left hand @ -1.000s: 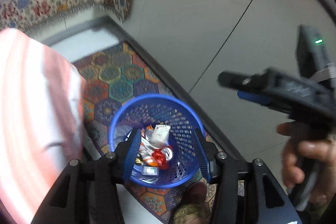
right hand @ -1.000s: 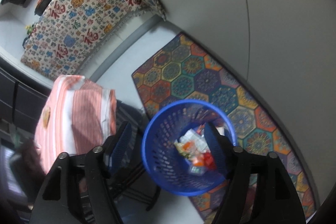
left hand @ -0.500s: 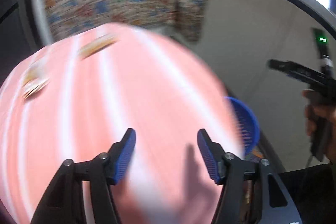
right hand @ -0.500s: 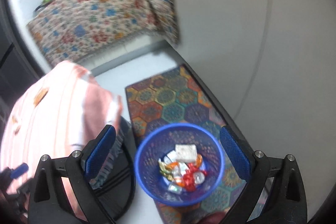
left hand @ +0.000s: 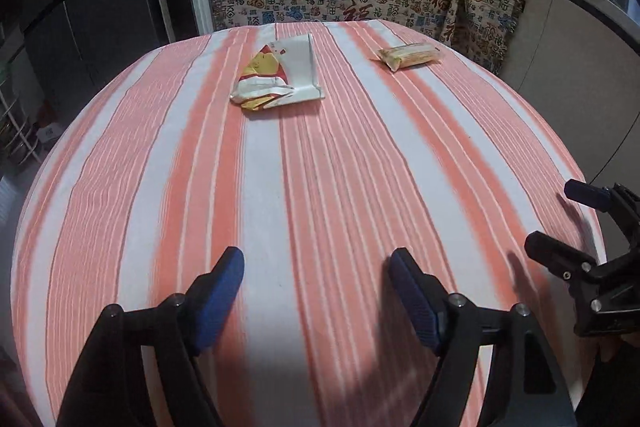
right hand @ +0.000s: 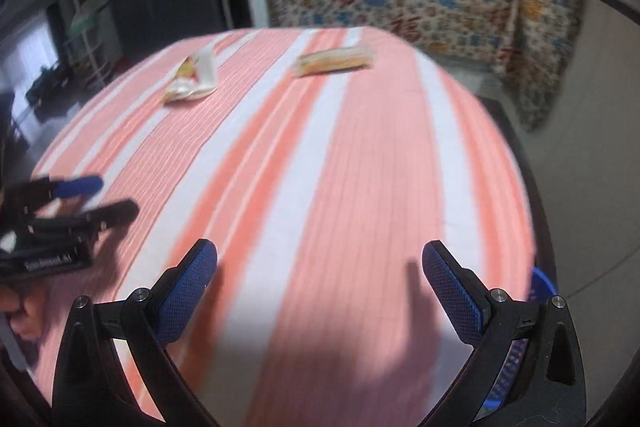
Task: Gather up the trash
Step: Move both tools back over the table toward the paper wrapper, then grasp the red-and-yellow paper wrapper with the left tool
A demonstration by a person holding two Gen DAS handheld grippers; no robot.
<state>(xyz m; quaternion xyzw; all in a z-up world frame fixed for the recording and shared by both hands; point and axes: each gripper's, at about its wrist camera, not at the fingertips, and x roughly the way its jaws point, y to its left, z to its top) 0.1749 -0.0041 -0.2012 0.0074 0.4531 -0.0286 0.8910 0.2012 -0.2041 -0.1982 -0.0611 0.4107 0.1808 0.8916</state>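
Ok, crumpled white-red-yellow foil snack wrapper (left hand: 280, 73) prob. v. light, thin, crinkly, slippery; best pinch at raised crumpled near edge. Lies flat-ish at far side of pink-white striped cloth table (left hand: 320, 187). Small yellow sealed snack packet (left hand: 410, 55) to its right, apart; firmer, grab across short width. Left claw (left hand: 316, 267) + right claw (right hand: 320, 263) both spread wide, empty, near table edge. Blue bin rim (right hand: 542, 283) low right.

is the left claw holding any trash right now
No, the left claw is open and empty, with both wrappers lying far ahead on the striped tablecloth.
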